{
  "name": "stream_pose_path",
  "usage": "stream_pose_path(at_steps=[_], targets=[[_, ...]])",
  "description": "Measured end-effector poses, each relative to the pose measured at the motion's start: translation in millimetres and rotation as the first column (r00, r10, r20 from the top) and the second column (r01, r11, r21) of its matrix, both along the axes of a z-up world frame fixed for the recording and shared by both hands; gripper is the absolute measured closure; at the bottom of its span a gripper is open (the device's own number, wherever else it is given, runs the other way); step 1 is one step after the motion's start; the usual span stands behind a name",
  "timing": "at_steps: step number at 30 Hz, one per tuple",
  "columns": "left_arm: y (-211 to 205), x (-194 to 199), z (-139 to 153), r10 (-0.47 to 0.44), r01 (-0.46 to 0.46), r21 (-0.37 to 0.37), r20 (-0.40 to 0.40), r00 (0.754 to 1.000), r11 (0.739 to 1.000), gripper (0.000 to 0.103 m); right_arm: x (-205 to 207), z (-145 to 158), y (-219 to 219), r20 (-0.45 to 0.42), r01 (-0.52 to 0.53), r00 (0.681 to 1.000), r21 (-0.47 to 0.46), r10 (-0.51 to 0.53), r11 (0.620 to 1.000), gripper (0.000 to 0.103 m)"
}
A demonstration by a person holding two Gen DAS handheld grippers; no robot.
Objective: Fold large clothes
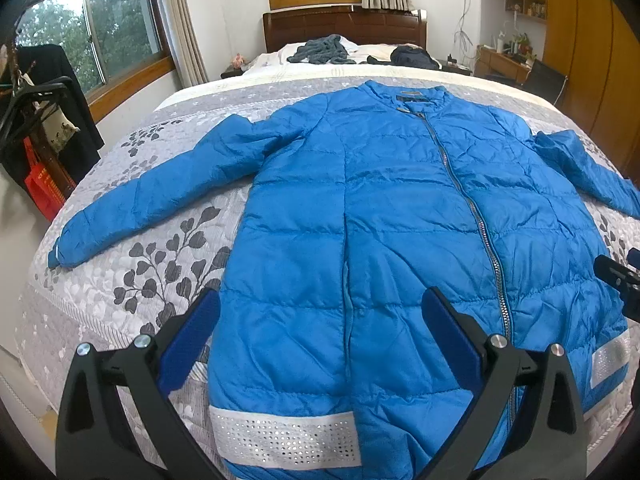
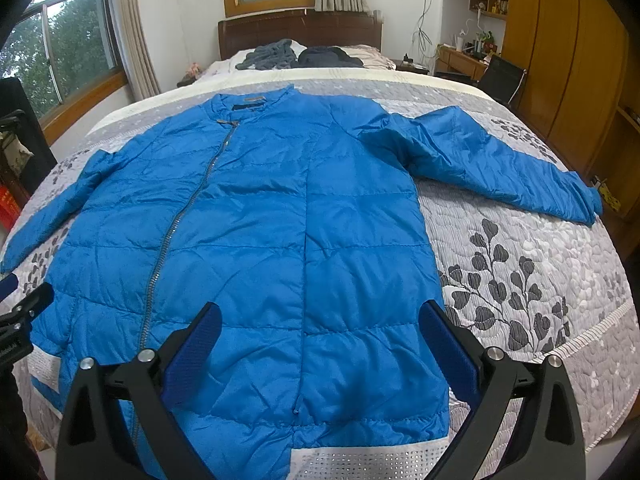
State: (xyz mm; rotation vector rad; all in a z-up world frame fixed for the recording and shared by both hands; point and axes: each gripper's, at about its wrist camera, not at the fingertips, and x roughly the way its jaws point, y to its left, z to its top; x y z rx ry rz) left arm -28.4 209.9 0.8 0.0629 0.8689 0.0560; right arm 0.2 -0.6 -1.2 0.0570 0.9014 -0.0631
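A blue quilted jacket (image 1: 400, 208) (image 2: 256, 232) lies flat and zipped on the bed, collar toward the headboard, both sleeves spread out to the sides. A white reflective band runs along its hem. My left gripper (image 1: 320, 308) hovers open above the hem's left part, nothing between its blue pads. My right gripper (image 2: 320, 320) hangs open above the hem's right part, also holding nothing. Each gripper shows at the edge of the other's view: the right gripper (image 1: 618, 276) and the left gripper (image 2: 24, 312).
The bed carries a grey floral quilt (image 1: 160, 264) (image 2: 520, 272). Dark clothes (image 1: 324, 52) (image 2: 296, 58) lie piled near the wooden headboard. A coat rack with bags (image 1: 36, 132) stands left of the bed. A desk and wooden wardrobe (image 2: 560, 60) stand on the right.
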Motion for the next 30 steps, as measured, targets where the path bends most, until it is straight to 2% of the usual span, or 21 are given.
stream_pose_path(at_steps=[30], targets=[[2.8, -0.2, -0.6, 0.005, -0.005, -0.006, 0.000, 1.000, 1.000, 0.003, 2.5, -1.0, -0.3, -0.002, -0.004, 1.000, -0.011, 0.004, 1.000, 0.004]])
